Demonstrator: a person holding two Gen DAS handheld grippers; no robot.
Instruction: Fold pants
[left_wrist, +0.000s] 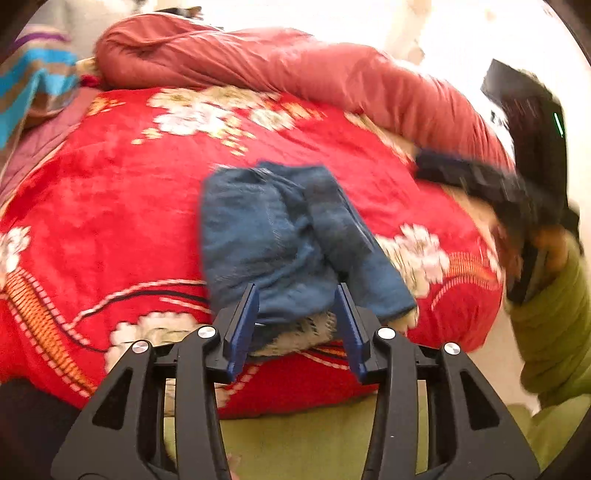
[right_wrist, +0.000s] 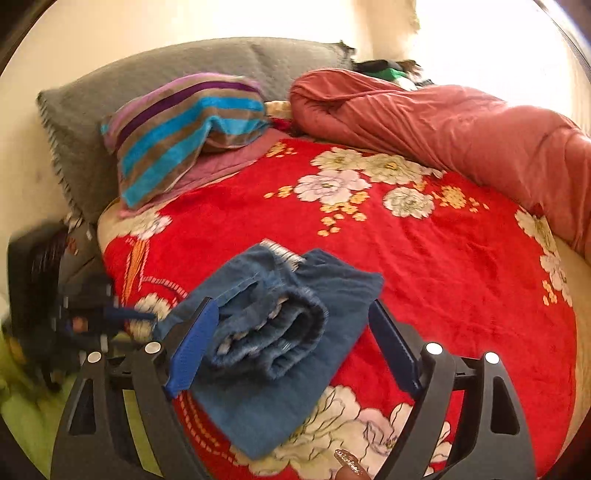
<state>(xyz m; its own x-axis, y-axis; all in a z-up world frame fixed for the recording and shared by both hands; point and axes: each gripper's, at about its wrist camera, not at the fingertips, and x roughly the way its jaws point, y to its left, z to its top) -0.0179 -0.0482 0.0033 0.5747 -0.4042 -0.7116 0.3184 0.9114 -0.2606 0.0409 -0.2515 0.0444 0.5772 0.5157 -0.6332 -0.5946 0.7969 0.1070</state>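
Folded blue denim pants lie on the red floral blanket near the bed's front edge. My left gripper is open, its blue pads just above the pants' near end, holding nothing. In the right wrist view the pants lie folded in a bundle with the leg ends on top. My right gripper is open wide above them, empty. The right gripper also shows blurred in the left wrist view at the right. The left gripper shows blurred in the right wrist view.
A rolled salmon-red duvet lies along the far side of the bed. A striped towel rests on a grey pillow at the head. The floor below the bed edge is green. A green sleeve is at the right.
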